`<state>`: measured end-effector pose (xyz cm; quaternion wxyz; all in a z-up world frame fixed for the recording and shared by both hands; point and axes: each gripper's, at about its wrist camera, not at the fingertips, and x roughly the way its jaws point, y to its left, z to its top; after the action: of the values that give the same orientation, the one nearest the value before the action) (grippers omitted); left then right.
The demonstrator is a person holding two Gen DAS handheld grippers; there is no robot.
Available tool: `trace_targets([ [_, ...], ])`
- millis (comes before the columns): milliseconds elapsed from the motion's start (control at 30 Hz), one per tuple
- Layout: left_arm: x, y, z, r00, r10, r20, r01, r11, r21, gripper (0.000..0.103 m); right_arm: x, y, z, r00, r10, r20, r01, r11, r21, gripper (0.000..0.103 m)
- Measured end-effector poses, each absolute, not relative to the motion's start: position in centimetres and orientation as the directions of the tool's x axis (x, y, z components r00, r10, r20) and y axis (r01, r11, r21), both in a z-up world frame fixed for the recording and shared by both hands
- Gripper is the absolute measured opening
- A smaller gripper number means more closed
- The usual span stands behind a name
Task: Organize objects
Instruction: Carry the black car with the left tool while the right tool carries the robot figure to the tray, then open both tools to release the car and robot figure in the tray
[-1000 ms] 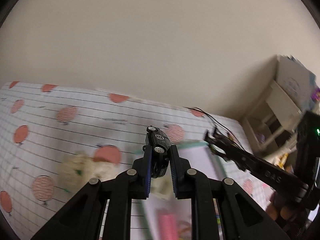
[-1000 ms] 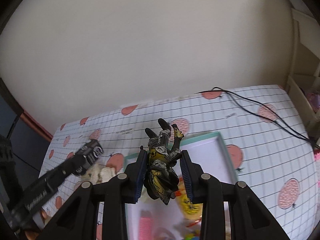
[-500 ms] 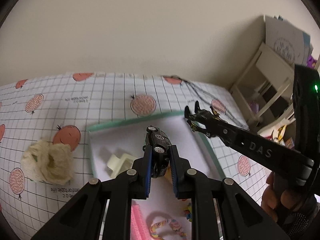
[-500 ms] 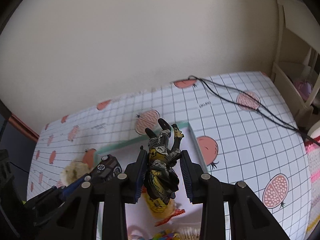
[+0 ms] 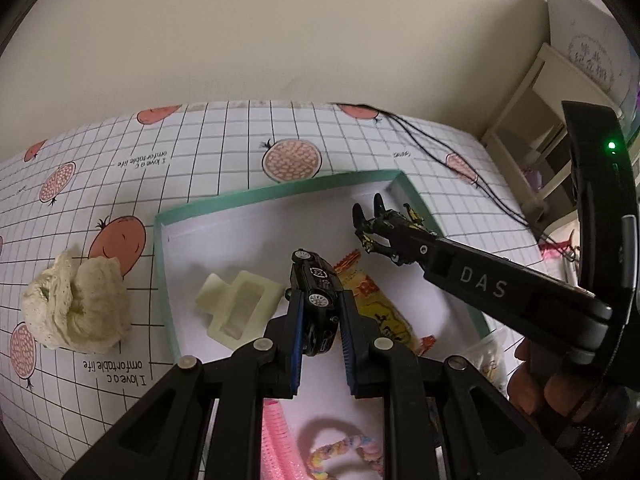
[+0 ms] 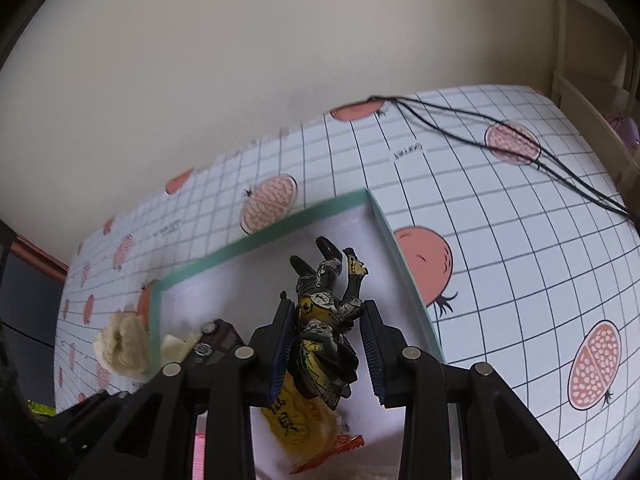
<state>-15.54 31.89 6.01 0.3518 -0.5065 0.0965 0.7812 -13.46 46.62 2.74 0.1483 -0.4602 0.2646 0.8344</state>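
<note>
My left gripper (image 5: 320,304) is shut on a small black toy car (image 5: 316,292), nose up, above the middle of a white box with a teal rim (image 5: 280,192). My right gripper (image 6: 328,332) is shut on a yellow, black and silver action figure (image 6: 324,328), legs pointing up, over the box's far right corner (image 6: 368,196). From the left wrist view the right gripper (image 5: 384,232) reaches in from the right with the figure (image 5: 380,224). The car (image 6: 216,340) shows low at the left of the right wrist view.
The box holds a cream plastic piece (image 5: 240,308), a yellow snack packet (image 5: 372,300), a pink ribbed item (image 5: 276,440) and a pastel ring (image 5: 340,452). A cream cloth lump (image 5: 76,308) lies left of it. Black cables (image 6: 500,136) and a white shelf (image 5: 520,120) are at the right.
Both grippers have come down and forward over the box, which now fills more of each view. Each still holds its toy in the same grip.
</note>
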Motion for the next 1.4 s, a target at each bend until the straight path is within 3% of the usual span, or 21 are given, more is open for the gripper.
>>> trace_targets([
  [267,-15.7,32.3,4.7,-0.215,0.406,-0.888,-0.650,-0.738,-0.180,0.017,-14.0,45.7,1.6,-0.446,0.035,-0.895,-0.481,-0.852,0.207,0.036],
  [667,-16.0,32.3,2.8,-0.192,0.369,-0.909,-0.634,-0.754,-0.172,0.017,-14.1,45.6,1.0,-0.409,0.042,-0.912,-0.471,-0.865,0.172,0.036],
  [933,-16.1,32.1,3.7,-0.183,0.387,-0.904,-0.637,-0.747,-0.191,0.017,-14.2,45.6,1.2,-0.399,0.042,-0.916,-0.465,-0.870,0.163,0.036],
  [1100,-16.0,32.0,4.6,-0.171,0.406,-0.898,-0.638,-0.740,-0.213,0.024,-14.1,45.6,1.8,-0.405,0.045,-0.913,-0.459,-0.874,0.161,0.044],
  [1400,-16.6,30.9,7.6,-0.219,0.466,-0.857,-0.627,-0.741,-0.242,0.025,-13.6,44.8,5.9,-0.484,0.082,-0.871,-0.425,-0.893,0.152,0.044],
])
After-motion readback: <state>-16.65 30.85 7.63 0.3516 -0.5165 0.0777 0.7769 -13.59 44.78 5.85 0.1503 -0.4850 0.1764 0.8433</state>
